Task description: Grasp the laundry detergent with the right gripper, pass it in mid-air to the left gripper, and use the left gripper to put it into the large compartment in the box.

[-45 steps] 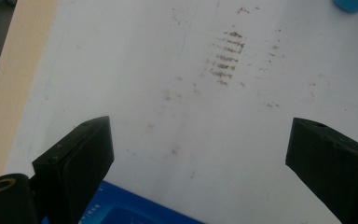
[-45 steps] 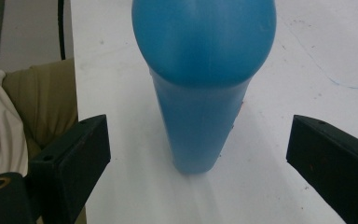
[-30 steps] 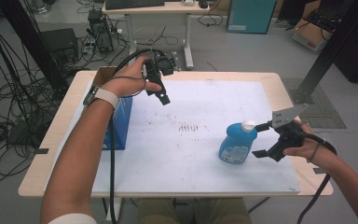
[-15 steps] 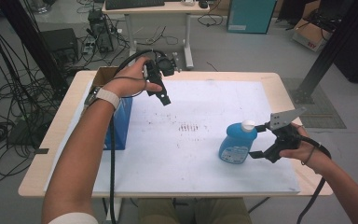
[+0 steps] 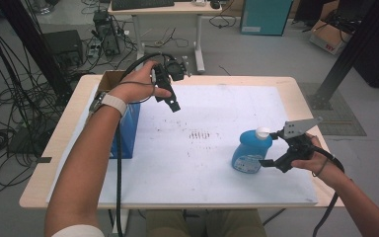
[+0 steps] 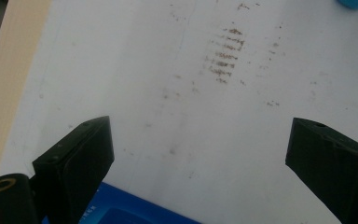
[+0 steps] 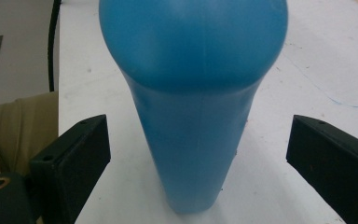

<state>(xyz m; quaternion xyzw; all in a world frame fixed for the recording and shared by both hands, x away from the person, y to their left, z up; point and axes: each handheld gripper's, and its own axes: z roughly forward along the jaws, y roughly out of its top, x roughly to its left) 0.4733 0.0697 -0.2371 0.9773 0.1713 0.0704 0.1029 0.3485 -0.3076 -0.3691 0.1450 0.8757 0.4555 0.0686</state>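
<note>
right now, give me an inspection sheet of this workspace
surface: white sheet on a wooden table, brown smudges near the middle
job's things: blue bottle with white cap, upright on the sheet at the right
clutter: blue box at the left edge of the sheet, partly under the left forearm
grippers: right gripper open, jaws either side of the bottle, not touching it; left gripper open, held above the sheet, holding nothing
cables: a black cable hangs along the left forearm; another trails from the right gripper
surroundings: desk, cables on the floor, cardboard box, dark posts
</note>
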